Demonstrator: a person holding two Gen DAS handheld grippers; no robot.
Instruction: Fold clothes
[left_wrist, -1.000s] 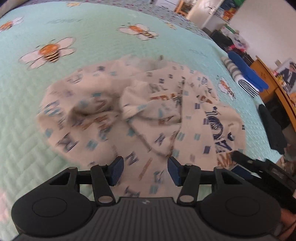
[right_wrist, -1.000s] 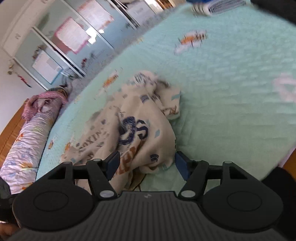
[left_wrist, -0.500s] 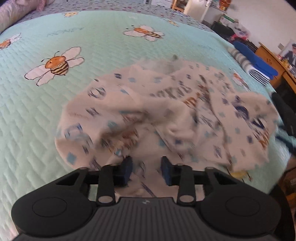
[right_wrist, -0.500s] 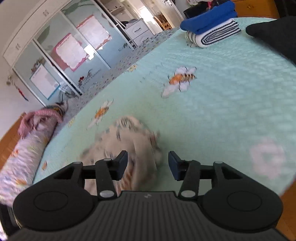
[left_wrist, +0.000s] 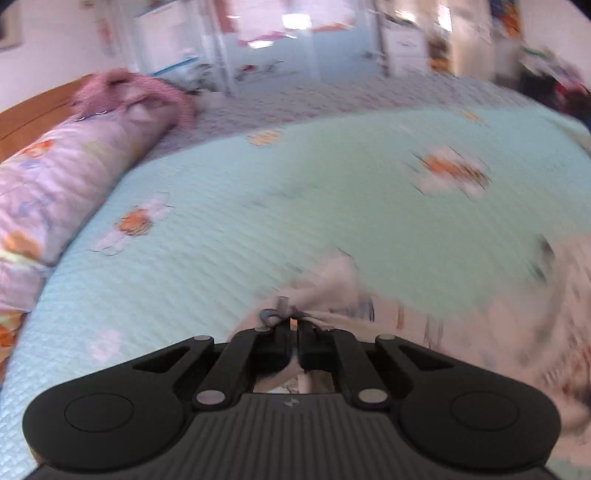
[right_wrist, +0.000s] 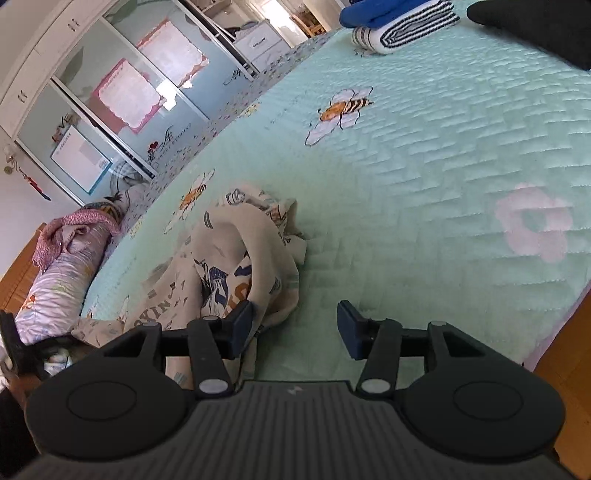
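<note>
- Low in the left wrist frame, our left gripper (left_wrist: 295, 334) is pinched tight on a fold of the cream printed garment (left_wrist: 332, 288), which trails blurred to the lower right.
- At lower centre of the right wrist frame, our right gripper (right_wrist: 295, 326) gapes wide, holding nothing; the garment (right_wrist: 236, 266) lies bunched on the mint bedspread (right_wrist: 443, 166), against its left finger.
- Folded towels (right_wrist: 402, 22) sit upper right.

Both wrist cameras sit low over the bed (right_wrist: 461, 155), looking forward along their tongs. The left view (badly blurred) seems to face the headboard; both share the purple bolster (left_wrist: 55, 184) (right_wrist: 59, 288).
</note>
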